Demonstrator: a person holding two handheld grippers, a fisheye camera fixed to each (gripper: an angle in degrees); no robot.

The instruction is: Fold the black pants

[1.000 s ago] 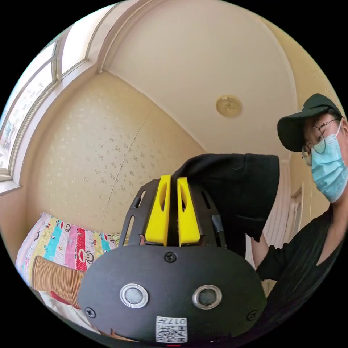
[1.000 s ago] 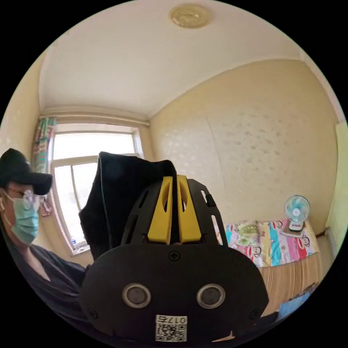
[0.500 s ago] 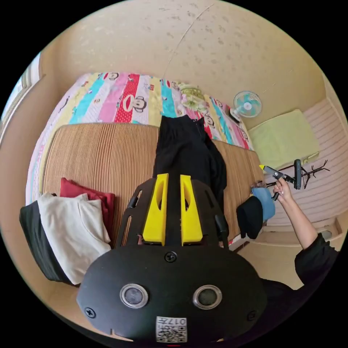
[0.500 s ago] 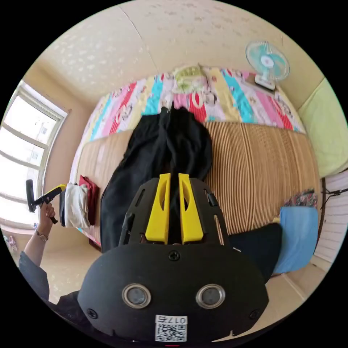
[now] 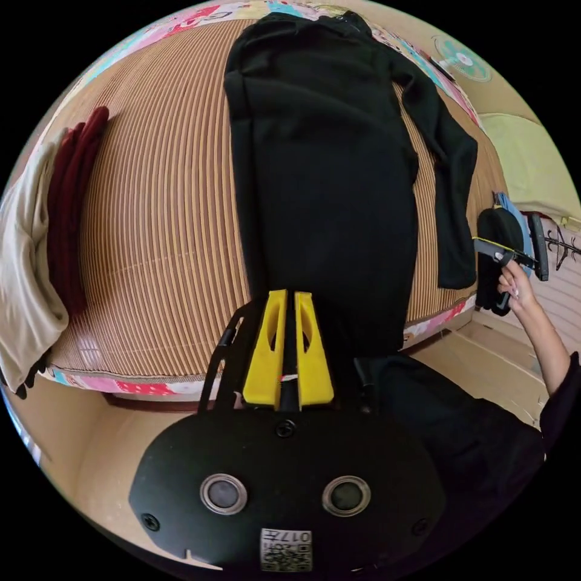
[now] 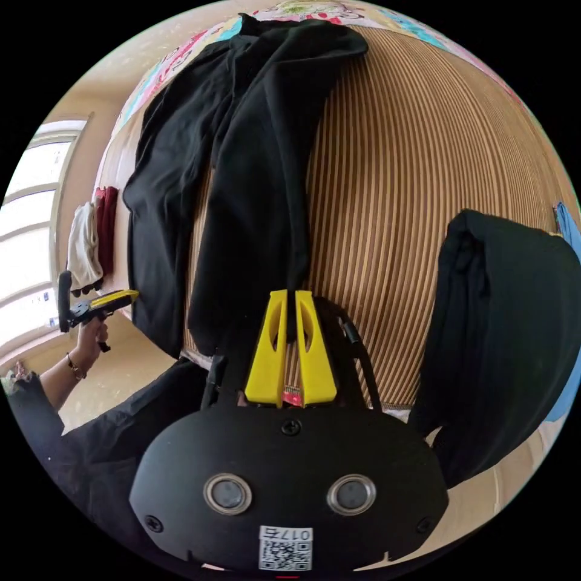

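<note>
A: Black cloth, the long black pants [image 5: 327,181], is lying stretched lengthwise on the ribbed bamboo bed mat [image 5: 157,200], near end hanging over the bed's edge.

B: Left gripper [image 5: 289,302]?

A: Yellow jaws are sitting nearly together with black cloth running between them; both seem to be pressing on the pants' hem. In the right gripper view, the hand carrying it [image 6: 94,336] is holding the handle out level beside the mat's edge, wrist straight.

B: Right gripper [image 6: 290,302]?

A: Jaws are pinching narrow on the other leg's end. In the left gripper view, the hand gripping it [image 5: 514,284] is reaching up from a bent forearm in a black sleeve.

B: Surroundings?

A: Folded cream and dark red clothes [image 5: 42,230] are stacking at the mat's left edge; a folded black garment [image 6: 502,339] is resting on the mat's near right corner, well apart from the pants.
</note>
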